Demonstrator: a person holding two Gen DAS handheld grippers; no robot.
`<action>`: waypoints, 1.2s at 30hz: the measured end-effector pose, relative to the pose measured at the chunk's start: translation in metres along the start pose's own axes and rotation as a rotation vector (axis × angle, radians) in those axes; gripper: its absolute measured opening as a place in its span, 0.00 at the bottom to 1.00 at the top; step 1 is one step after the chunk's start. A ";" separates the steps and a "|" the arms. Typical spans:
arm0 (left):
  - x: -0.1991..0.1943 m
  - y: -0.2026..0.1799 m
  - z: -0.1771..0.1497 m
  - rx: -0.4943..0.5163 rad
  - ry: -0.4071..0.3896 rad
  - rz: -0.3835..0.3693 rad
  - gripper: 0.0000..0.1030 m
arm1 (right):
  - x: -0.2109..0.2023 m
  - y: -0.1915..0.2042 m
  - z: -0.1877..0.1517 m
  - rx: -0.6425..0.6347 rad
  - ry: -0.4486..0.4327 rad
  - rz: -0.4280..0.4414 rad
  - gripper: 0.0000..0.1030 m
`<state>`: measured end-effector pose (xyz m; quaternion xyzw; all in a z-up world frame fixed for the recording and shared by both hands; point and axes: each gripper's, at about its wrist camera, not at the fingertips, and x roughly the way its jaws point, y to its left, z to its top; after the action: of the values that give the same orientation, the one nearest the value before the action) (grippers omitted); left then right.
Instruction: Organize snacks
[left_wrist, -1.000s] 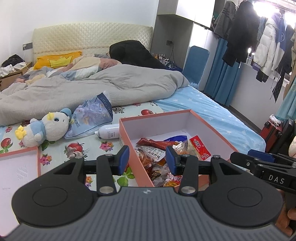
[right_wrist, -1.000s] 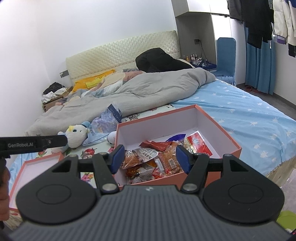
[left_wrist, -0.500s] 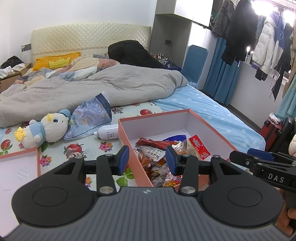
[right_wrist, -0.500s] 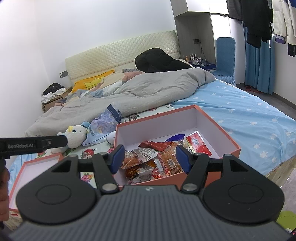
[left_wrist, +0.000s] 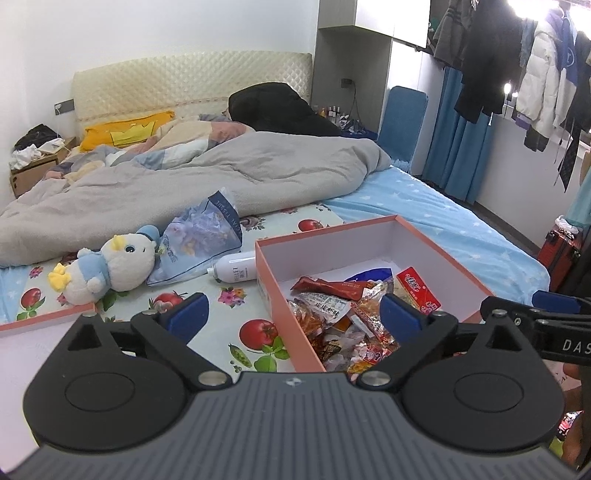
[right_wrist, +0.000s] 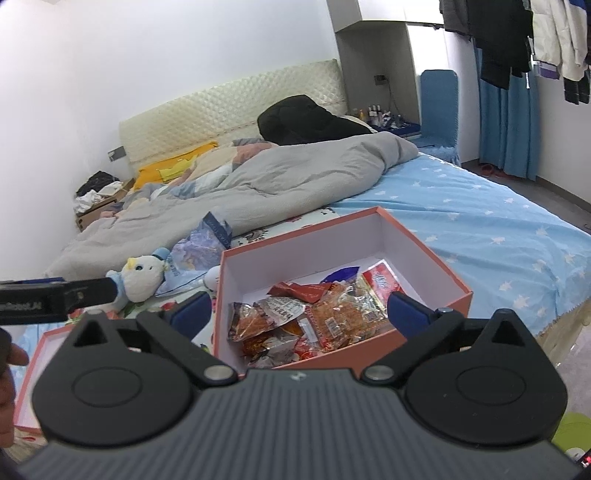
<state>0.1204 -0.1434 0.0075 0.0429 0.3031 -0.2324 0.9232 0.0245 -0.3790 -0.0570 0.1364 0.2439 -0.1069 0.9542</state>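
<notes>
A pink-orange cardboard box (left_wrist: 439, 254) (right_wrist: 424, 254) lies open on the bed, its near half filled with several snack packets (left_wrist: 343, 310) (right_wrist: 314, 317) in red, orange and clear wrappers. My left gripper (left_wrist: 291, 317) hovers in front of the box's near left corner, jaws opening wide, nothing held between the blue pads. My right gripper (right_wrist: 299, 314) hangs over the box's near edge, jaws likewise opening, gripping nothing. The box lid (left_wrist: 44, 325) (right_wrist: 35, 365) lies to the left on the bed.
A plush duck (left_wrist: 110, 266) (right_wrist: 142, 277), a blue tissue pack (left_wrist: 201, 236) and a white bottle (left_wrist: 236, 267) lie left of the box. A grey duvet (left_wrist: 184, 184) covers the bed's far half. Clothes (left_wrist: 517, 70) hang at right, with a blue chair (left_wrist: 402, 122) nearby.
Both grippers' jaws have spread from about half open to wide open. Neither hand has shifted, and the box and snacks lie as before.
</notes>
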 end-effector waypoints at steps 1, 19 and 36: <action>0.001 0.000 0.000 -0.004 0.004 -0.001 0.98 | 0.000 0.001 0.000 -0.006 -0.001 -0.003 1.00; 0.004 0.003 -0.003 -0.046 0.044 -0.010 0.98 | -0.002 0.004 0.002 -0.022 -0.012 0.006 1.00; 0.003 0.003 -0.004 -0.041 0.055 -0.007 0.98 | -0.001 0.006 0.003 -0.034 -0.014 -0.002 1.00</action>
<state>0.1216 -0.1408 0.0024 0.0291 0.3331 -0.2281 0.9144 0.0270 -0.3742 -0.0523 0.1190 0.2390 -0.1044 0.9580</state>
